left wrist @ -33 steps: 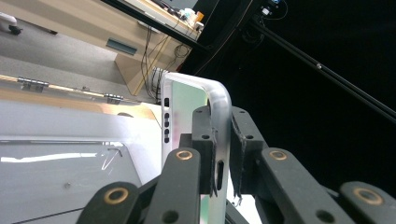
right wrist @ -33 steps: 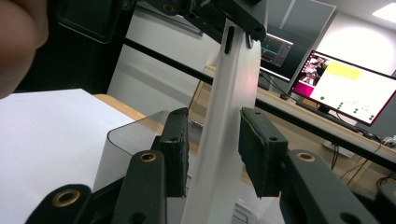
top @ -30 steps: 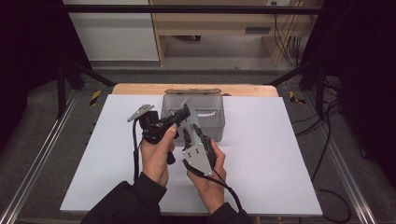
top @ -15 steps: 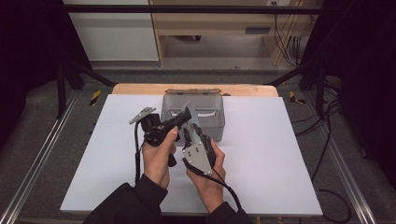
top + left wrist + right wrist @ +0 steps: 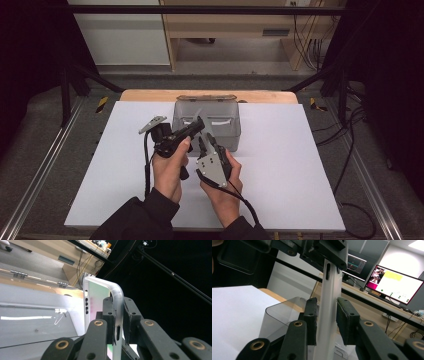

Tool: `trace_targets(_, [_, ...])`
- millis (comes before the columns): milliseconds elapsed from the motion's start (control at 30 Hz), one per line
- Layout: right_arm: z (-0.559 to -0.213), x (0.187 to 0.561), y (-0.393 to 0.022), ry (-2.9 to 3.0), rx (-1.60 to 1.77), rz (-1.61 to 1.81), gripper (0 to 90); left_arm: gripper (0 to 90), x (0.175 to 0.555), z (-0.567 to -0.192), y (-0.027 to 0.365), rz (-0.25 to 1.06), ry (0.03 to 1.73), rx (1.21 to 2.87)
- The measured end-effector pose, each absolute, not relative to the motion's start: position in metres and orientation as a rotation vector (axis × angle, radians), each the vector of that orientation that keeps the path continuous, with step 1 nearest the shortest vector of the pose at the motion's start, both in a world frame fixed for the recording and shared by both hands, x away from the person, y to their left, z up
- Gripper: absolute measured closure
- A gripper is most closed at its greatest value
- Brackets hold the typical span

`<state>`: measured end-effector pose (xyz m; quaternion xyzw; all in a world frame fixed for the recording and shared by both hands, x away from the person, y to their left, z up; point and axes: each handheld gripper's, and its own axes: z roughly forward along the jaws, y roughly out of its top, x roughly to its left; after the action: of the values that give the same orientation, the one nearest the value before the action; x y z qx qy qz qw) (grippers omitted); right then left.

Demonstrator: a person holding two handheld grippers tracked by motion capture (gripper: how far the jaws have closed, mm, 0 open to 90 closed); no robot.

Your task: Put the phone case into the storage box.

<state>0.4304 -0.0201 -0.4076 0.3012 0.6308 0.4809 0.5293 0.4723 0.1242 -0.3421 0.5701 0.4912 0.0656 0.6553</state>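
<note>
1. White and slim, the phone case (image 5: 100, 300) hangs in the air above the table (image 5: 300, 170), just in front of the clear plastic box (image 5: 227, 131).
2. Left gripper (image 5: 117, 315) is clamped tight on the case's edge, pads pressing both sides.
3. Right gripper (image 5: 328, 322) straddles that edge; its jaws have just been closing, narrow now, one pad touching, a gap at the other.
</note>
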Motion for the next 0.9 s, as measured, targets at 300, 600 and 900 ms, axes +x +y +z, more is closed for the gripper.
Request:
trace_targets(300, [-0.407,0.431,-0.023,1.531,0.728,1.152,80.4,80.7,0.472,-0.344,0.128,0.159,1.119,1.296])
trace_targets(600, [-0.406,0.432,-0.028,1.579,0.757,1.187,80.7,67.6,0.465,-0.351,0.131,0.181,1.112,1.303])
trace_targets(900, [-0.407,0.435,-0.04,1.614,0.801,1.189,80.6,46.2,0.449,-0.357,0.154,0.3,1.039,1.337])
